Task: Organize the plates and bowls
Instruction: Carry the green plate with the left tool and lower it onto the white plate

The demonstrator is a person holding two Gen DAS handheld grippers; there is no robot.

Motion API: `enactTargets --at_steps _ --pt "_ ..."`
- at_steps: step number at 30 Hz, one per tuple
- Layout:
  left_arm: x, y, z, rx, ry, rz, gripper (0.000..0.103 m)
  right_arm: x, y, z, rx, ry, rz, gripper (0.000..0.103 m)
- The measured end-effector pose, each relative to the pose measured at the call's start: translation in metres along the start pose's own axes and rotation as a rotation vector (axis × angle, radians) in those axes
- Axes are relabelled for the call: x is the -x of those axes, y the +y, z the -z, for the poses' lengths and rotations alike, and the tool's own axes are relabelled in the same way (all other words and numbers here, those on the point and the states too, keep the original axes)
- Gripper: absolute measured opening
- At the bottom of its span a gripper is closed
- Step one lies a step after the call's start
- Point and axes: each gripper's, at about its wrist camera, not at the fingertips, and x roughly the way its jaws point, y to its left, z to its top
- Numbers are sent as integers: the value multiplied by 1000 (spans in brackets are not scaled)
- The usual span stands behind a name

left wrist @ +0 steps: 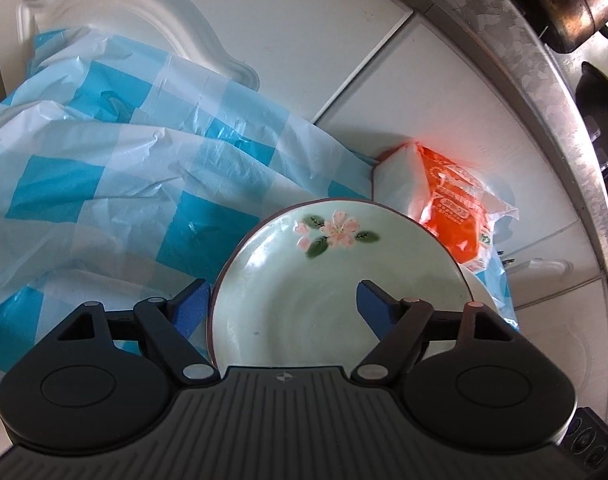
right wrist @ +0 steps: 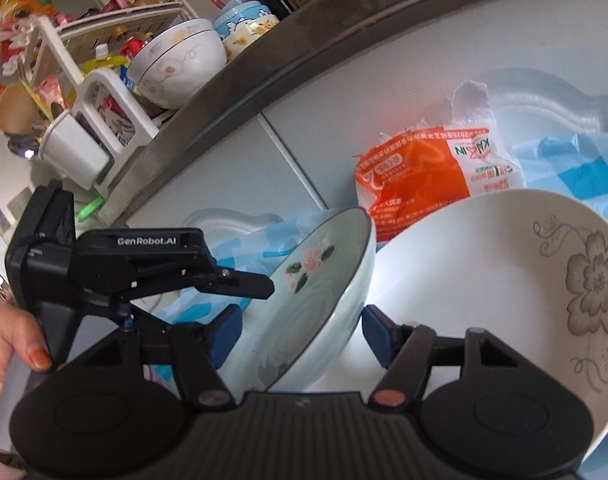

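Green flowered plate [left wrist: 336,276] stands tilted between my right gripper's [right wrist: 300,334] wide-spread fingers, ungripped. Left gripper [left wrist: 282,306] also gapes open, its right finger over the plate's face. White grey-flowered plate [right wrist: 504,280] sits right of it. I judge stacking barely begun.

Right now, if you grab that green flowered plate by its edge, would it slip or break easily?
Probably slippery: the green plate looks glazed and shiny, so the right gripper, open around its rim, needs a firm pinch. Likely fragile too, being stiff ceramic. It stands tilted against the white plate, so a nudge might tip it.
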Motion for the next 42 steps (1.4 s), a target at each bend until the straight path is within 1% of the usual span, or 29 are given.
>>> enactTargets --at_steps 3,6,8,14,19,21,27,32,42 --pt "6 -2 6 -8 -15 17 96 4 6 3 54 -15 30 67" --pt "10 -4 11 -11 -12 31 96 11 12 5 103 -35 47 67" --pt "15 -8 14 -30 -26 32 93 14 13 6 124 -35 61 67" --pt "34 -14 21 -39 -44 69 93 27 11 9 111 -54 72 67" --pt "42 -17 37 -42 -33 77 93 42 16 13 120 -72 81 68" --pt "47 -17 43 -40 -26 88 92 50 20 16 141 -84 86 68" --pt "65 -19 61 -40 -31 122 91 74 28 21 145 -113 84 68" --pt "88 -17 80 -41 -46 152 90 92 33 31 136 -117 78 68" --pt "140 -14 124 -60 -66 185 88 134 52 63 126 -124 66 68"
